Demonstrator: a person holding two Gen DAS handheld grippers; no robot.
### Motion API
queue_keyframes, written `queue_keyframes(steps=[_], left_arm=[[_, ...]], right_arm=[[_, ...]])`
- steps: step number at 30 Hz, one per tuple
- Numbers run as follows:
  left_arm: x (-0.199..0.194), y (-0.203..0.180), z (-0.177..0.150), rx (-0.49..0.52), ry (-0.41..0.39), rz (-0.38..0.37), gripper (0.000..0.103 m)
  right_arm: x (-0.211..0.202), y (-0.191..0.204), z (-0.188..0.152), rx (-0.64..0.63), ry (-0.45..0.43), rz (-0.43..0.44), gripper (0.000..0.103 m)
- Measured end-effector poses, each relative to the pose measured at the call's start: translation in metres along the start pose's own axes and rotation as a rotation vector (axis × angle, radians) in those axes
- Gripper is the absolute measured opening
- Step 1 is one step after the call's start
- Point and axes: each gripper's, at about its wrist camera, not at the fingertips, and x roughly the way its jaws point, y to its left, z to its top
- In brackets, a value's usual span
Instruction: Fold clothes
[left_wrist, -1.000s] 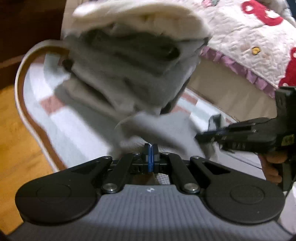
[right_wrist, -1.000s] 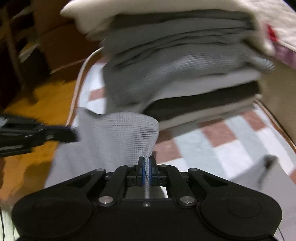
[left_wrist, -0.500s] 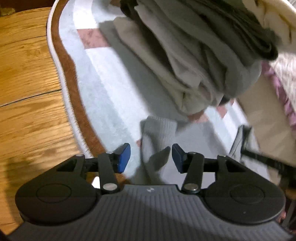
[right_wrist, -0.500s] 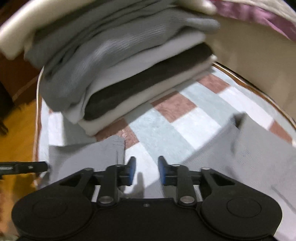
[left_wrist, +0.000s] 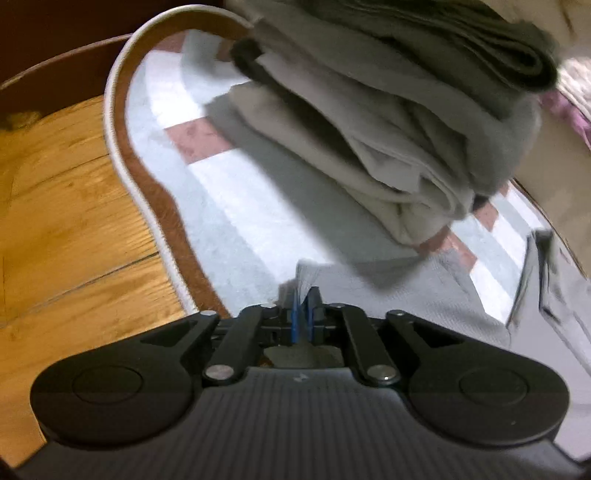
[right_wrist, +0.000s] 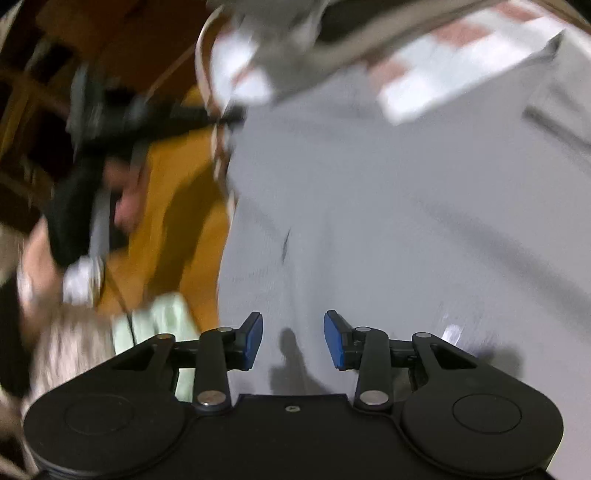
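Right now the left gripper has its blue pads pressed together on a corner of the light grey garment, which lies spread flat on the checked rug, w/ its near edge at the rug's border by the wood floor. Right gripper is spread wide, hovering over the garment's middle, nothing between the pads. Stack of folded clothes sits on the rug just beyond the garment. R-wrist view is blurred.
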Motion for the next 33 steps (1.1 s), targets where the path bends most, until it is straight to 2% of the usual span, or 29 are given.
queue_keyframes(steps=[1,2,3,4,5,6,9,12,14,16,17,19,23,25,27,29,30,31,32,33], left_arm=[[-0.002,-0.002,0.001,0.003,-0.017,0.023,0.014],[-0.009,-0.010,0.003,0.061,-0.051,0.071,0.020],[-0.016,-0.018,0.005,0.115,-0.084,0.113,0.039],[-0.024,-0.021,0.007,0.122,-0.110,0.077,0.050],[-0.032,-0.024,0.009,0.129,-0.136,0.038,0.050],[-0.041,-0.027,0.010,0.125,-0.144,-0.047,0.050],[-0.050,-0.049,0.002,0.172,-0.109,-0.237,0.050],[-0.046,-0.089,-0.017,0.308,-0.075,-0.310,0.050],[-0.037,-0.124,-0.029,0.419,-0.036,-0.375,0.052],[-0.027,-0.162,-0.037,0.538,-0.018,-0.411,0.060],[-0.021,-0.181,-0.039,0.601,-0.017,-0.416,0.060],[-0.007,-0.215,-0.041,0.686,-0.023,-0.426,0.061],[0.023,-0.271,-0.041,0.786,-0.048,-0.443,0.069],[0.043,-0.293,-0.043,0.870,-0.055,-0.421,0.071],[0.056,-0.304,-0.047,0.946,-0.048,-0.394,0.073],[0.065,-0.311,-0.047,0.977,-0.055,-0.398,0.074],[0.069,-0.315,-0.047,0.993,-0.058,-0.400,0.062],[0.072,-0.320,-0.044,1.005,-0.053,-0.399,0.019],[0.076,-0.325,-0.041,1.017,-0.049,-0.398,0.004],[0.079,-0.331,-0.038,1.030,-0.046,-0.396,0.005]], right_arm=[[-0.001,0.001,-0.005,-0.014,-0.004,-0.008,0.042],[-0.005,-0.002,-0.009,-0.012,-0.018,-0.014,0.042],[-0.012,-0.006,-0.013,-0.001,-0.037,-0.022,0.042],[-0.023,-0.015,-0.016,0.026,-0.072,-0.036,0.042],[-0.038,-0.028,-0.020,0.060,-0.119,-0.063,0.042],[-0.056,-0.043,-0.023,0.101,-0.170,-0.102,0.042],[-0.116,-0.089,-0.043,0.218,-0.321,-0.305,0.042],[-0.174,-0.139,-0.077,0.360,-0.455,-0.560,0.042],[-0.210,-0.170,-0.109,0.501,-0.550,-0.683,0.042],[-0.244,-0.198,-0.147,0.667,-0.657,-0.720,0.043],[-0.259,-0.212,-0.164,0.745,-0.702,-0.725,0.045],[-0.272,-0.230,-0.190,0.851,-0.741,-0.700,0.050],[-0.274,-0.238,-0.207,0.844,-0.720,-0.672,0.053],[-0.275,-0.241,-0.215,0.841,-0.709,-0.657,0.053],[-0.276,-0.245,-0.224,0.837,-0.698,-0.643,0.053],[-0.276,-0.249,-0.230,0.828,-0.679,-0.631,0.053],[-0.273,-0.251,-0.228,0.810,-0.654,-0.632,0.053],[-0.270,-0.252,-0.225,0.793,-0.639,-0.638,0.053],[-0.266,-0.255,-0.222,0.779,-0.624,-0.646,0.053],[-0.264,-0.260,-0.218,0.776,-0.616,-0.656,0.052]])
